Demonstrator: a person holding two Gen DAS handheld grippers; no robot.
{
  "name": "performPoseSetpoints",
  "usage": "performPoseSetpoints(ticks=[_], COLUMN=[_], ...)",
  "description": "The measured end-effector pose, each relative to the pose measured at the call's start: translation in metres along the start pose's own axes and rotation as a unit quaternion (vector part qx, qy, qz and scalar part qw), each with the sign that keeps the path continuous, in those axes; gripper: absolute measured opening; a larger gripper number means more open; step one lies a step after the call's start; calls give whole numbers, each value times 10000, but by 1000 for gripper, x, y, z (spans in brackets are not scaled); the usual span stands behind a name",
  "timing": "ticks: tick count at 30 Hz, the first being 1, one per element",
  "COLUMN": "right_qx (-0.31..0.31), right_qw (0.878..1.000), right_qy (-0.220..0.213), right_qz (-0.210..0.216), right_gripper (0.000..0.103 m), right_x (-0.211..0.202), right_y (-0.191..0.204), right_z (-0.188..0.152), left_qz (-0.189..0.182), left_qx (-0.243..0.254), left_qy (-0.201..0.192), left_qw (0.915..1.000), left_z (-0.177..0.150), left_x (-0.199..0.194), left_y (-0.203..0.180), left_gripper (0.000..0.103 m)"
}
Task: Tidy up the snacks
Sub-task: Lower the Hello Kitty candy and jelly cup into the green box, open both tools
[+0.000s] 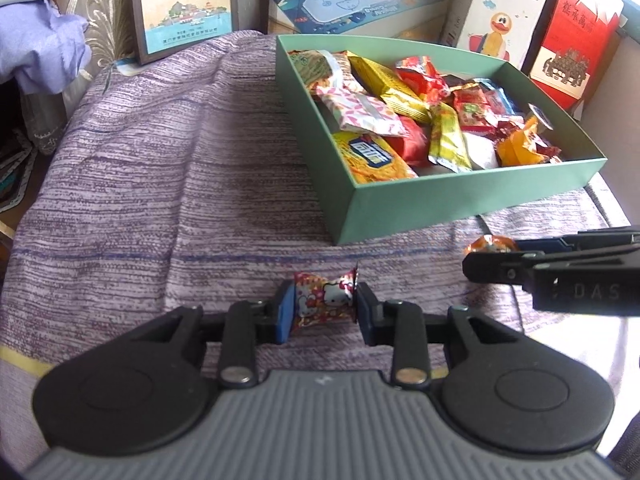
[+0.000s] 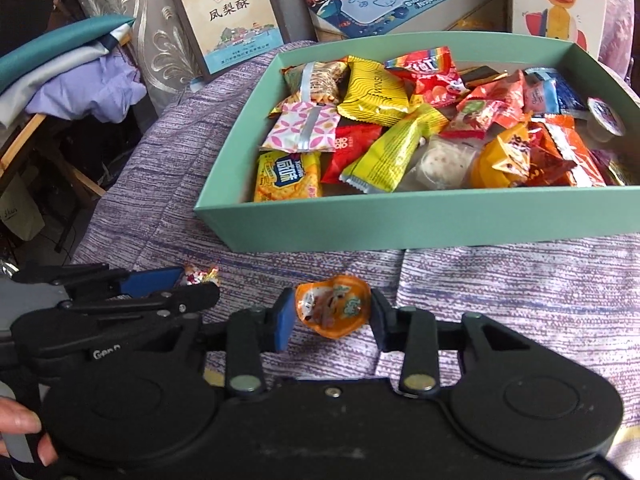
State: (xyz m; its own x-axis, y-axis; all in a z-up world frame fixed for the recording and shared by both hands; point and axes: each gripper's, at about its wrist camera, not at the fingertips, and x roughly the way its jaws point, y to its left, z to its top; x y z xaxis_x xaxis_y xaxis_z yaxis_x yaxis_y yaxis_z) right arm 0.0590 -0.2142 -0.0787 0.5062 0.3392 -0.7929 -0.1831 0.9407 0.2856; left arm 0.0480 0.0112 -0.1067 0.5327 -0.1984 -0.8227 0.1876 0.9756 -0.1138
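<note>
A small candy in a red cartoon-cat wrapper (image 1: 324,300) lies on the purple striped cloth (image 1: 160,200), and my left gripper (image 1: 322,312) is shut on it, a blue pad at each twisted end. To its right, my right gripper (image 2: 332,316) is shut on an orange jelly cup (image 2: 332,308), its pads against the cup's sides. The right wrist view shows the left gripper (image 2: 200,284) from the side, with the candy (image 2: 200,276) peeking out. A green box (image 1: 460,204) full of several wrapped snacks stands just beyond both grippers.
Printed cartons lean at the back: a pineapple-cake box (image 1: 184,4), a duck box (image 1: 500,12) and a red box (image 1: 576,40). Folded fabric (image 1: 40,40) is piled at the far left. A person's hand (image 2: 20,428) shows at the lower left edge.
</note>
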Motion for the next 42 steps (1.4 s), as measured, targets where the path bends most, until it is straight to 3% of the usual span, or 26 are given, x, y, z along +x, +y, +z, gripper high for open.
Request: performPoseSetpoints(ticks=[10, 17, 21, 33, 35, 36, 37, 38, 39, 40, 42], right_qx=[466, 911, 1131, 1562, 1582, 1593, 1601, 1620, 1646, 1658, 1687], right_qw=[9977, 9901, 9841, 9744, 9744, 9743, 9743, 9739, 9728, 9719, 9711], right_qy=[-473, -1070, -1360, -1507, -1480, -1470, -1466, -1477, -1513, -1547, -1564], right_qz=[161, 13, -157, -589, -607, -618, -597, -587, -612, -625, -637], right_gripper=[38, 38, 38, 38, 45, 45, 55, 70, 78, 86, 91], right_x=[-47, -82, -94, -84, -77, -75, -73, -72, -73, -73, -73], right_y=[-29, -76, -105, -185, -188, -188, -189, -190, -189, -189, -190], right_z=[-1, 23, 38, 70, 73, 73, 72, 72, 70, 69, 67], left_qz=[-477, -624, -668, -669, -630, -581, -529, -456, -383, -298, -208], left_qx=[247, 403, 407, 395, 437, 465, 499, 510, 514, 528, 524], left_qy=[-257, -601, -585, -414, -376, -373, -374, -392, -443, -498, -498], left_qw=[9982, 9954, 9952, 9961, 9964, 9965, 9966, 9969, 9970, 9969, 9972], left_z=[19, 68, 96, 132, 133, 132, 132, 131, 130, 129, 128], left_x=[-32, -34, -21, 13, 16, 17, 18, 18, 17, 17, 17], left_y=[-42, -75, -89, -114, -116, -117, -118, -119, -120, -120, -120], left_gripper=[31, 31, 31, 32, 34, 40, 57, 68, 85, 95, 101])
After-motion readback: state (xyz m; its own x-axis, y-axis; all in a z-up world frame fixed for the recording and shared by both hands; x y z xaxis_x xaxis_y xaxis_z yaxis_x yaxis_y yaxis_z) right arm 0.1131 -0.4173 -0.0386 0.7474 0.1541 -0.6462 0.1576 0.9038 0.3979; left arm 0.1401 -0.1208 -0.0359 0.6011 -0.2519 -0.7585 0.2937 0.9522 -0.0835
